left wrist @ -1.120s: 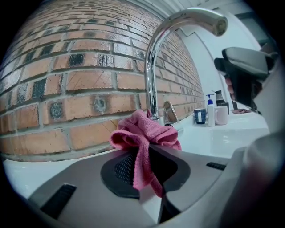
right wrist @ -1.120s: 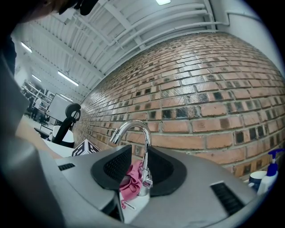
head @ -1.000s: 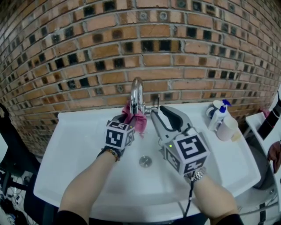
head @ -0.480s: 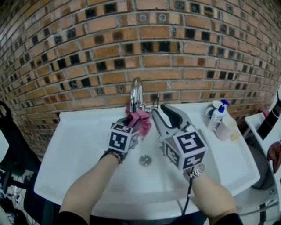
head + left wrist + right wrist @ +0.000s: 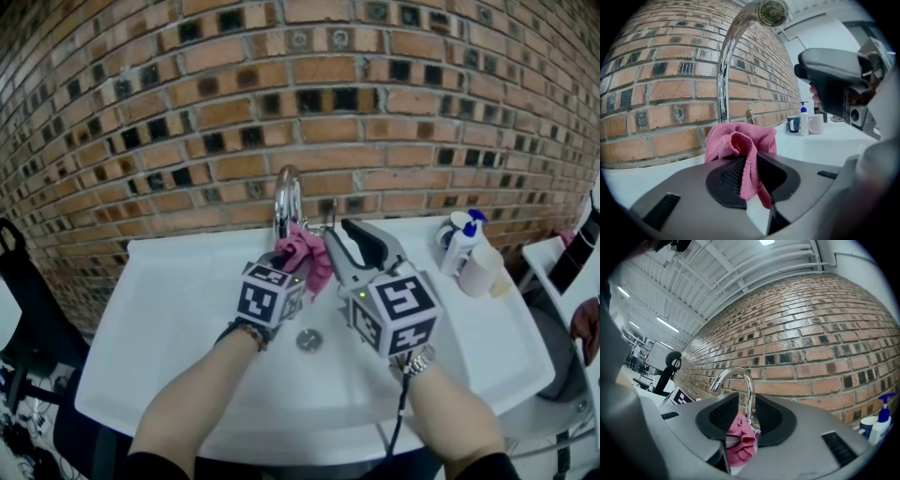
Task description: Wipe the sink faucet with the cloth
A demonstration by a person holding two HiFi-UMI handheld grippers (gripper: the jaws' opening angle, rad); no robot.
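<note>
At the white sink (image 5: 159, 309) below a brick wall, a person's left tool (image 5: 292, 267) is clamped on a bunched pink cloth (image 5: 306, 251). The wad sits low against the front of the chrome gooseneck faucet (image 5: 285, 199), just to its right side. From the left tool (image 5: 751, 174) itself, the cloth (image 5: 740, 144) is pinched between the pads with a tail hanging below. The faucet (image 5: 723, 79) rises straight behind it.

The right tool (image 5: 337, 232) waits just right of the faucet with its jaws apart and nothing between them. Its own view frames the faucet (image 5: 749, 394) and the cloth (image 5: 740, 437) beyond the gap of the tool (image 5: 743, 417).

The wipe looks to be on the lower stem, with the arch and spout seemingly yet to be covered. Doing it well likely means holding the pinch firm, pressing the wad round the stem rather than dabbing, then drawing it up over the curve. The idle tool should stay clear. A pump bottle (image 5: 466, 246) stands well to the faucet's right, out of the way.
</note>
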